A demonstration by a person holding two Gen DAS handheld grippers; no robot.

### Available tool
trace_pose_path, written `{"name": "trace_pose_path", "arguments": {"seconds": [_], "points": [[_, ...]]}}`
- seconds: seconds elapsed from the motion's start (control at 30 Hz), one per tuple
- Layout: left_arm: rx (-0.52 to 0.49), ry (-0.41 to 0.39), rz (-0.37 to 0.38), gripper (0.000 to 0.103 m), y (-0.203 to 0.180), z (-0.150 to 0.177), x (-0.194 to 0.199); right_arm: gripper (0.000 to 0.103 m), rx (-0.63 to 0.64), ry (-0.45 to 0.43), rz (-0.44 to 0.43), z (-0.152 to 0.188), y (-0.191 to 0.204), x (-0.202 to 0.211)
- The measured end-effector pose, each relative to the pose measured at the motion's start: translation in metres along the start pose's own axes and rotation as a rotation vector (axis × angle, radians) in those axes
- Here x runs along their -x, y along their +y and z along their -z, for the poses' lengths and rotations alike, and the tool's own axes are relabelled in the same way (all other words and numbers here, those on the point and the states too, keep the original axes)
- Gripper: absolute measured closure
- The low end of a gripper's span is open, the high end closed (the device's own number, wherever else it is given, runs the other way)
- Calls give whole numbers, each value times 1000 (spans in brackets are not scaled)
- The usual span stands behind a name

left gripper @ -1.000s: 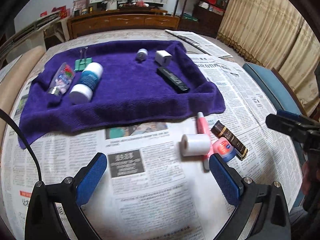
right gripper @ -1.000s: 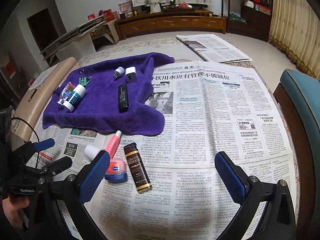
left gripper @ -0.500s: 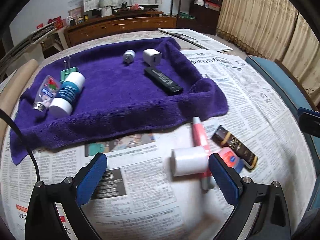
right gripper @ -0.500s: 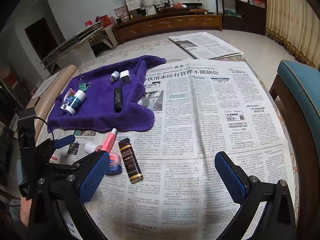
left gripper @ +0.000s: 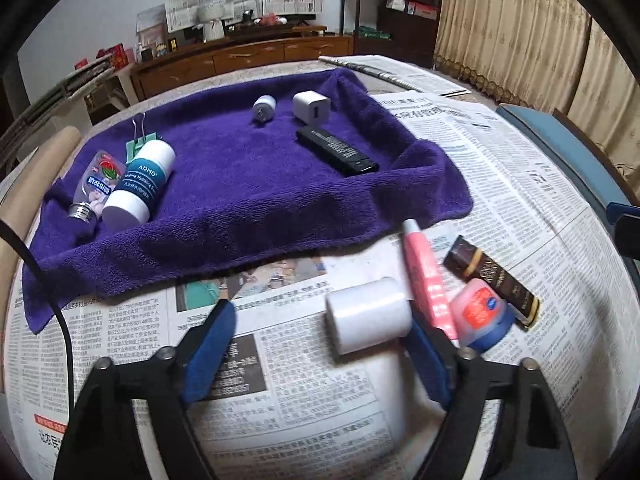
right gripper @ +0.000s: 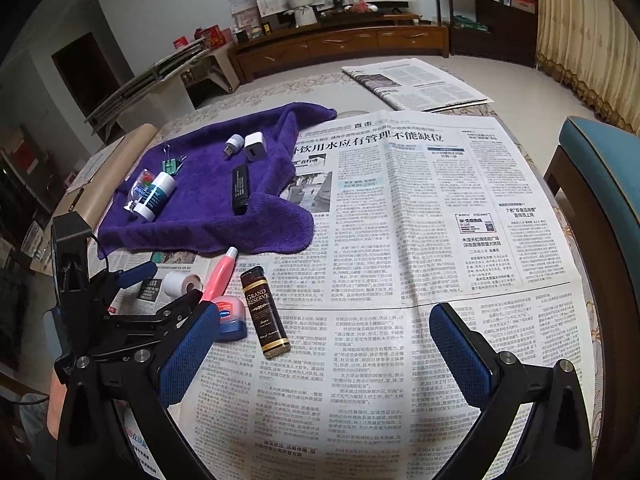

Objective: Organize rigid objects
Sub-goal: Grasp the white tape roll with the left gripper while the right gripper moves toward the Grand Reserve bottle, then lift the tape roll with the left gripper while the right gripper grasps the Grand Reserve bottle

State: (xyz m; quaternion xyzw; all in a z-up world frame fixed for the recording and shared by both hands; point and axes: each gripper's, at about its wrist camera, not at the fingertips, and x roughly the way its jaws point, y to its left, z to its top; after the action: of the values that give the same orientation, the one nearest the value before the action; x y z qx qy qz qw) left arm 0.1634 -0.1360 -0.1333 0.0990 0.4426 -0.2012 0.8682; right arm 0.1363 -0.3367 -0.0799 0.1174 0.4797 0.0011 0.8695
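Roll (left gripper: 367, 319) of white tape lies on the newspaper (left gripper: 500, 184) right between my left gripper's (left gripper: 320, 344) spread fingers, not pinched. Touching its right side is a pink tube (left gripper: 426, 276), with a red-lidded jar (left gripper: 480, 314) and a brown bottle (left gripper: 492, 278) packed in beside it. My right gripper (right gripper: 328, 354) hangs wide open over bare newsprint. Up on the purple towel (left gripper: 248, 184) I've got a black remote (left gripper: 336, 152), a charger (left gripper: 311, 107) and a blue bottle (left gripper: 140, 186).

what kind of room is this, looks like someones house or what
Most likely a living or dining room in a home. A long wooden sideboard with ornaments runs along the far wall, beige curtains hang on the right, and a blue padded chair stands at a newspaper-covered table.
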Motion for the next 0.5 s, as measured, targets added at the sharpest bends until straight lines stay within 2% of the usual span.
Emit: {"name": "trace_pose_path", "arguments": {"seconds": [0.17, 0.2, 0.23, 0.37, 0.5], "points": [[18, -25, 0, 47, -4, 2, 3, 0, 6, 14, 3, 2, 3, -4], [26, -29, -2, 55, -5, 1, 4, 0, 6, 16, 3, 2, 4, -5], [37, -39, 0, 73, -5, 1, 5, 0, 8, 18, 2, 3, 4, -5], [74, -40, 46, 74, 2, 2, 7, 0, 23, 25, 1, 5, 8, -7], [89, -46, 46, 74, 9, 7, 15, 0, 40, 29, -3, 7, 9, -10]]}}
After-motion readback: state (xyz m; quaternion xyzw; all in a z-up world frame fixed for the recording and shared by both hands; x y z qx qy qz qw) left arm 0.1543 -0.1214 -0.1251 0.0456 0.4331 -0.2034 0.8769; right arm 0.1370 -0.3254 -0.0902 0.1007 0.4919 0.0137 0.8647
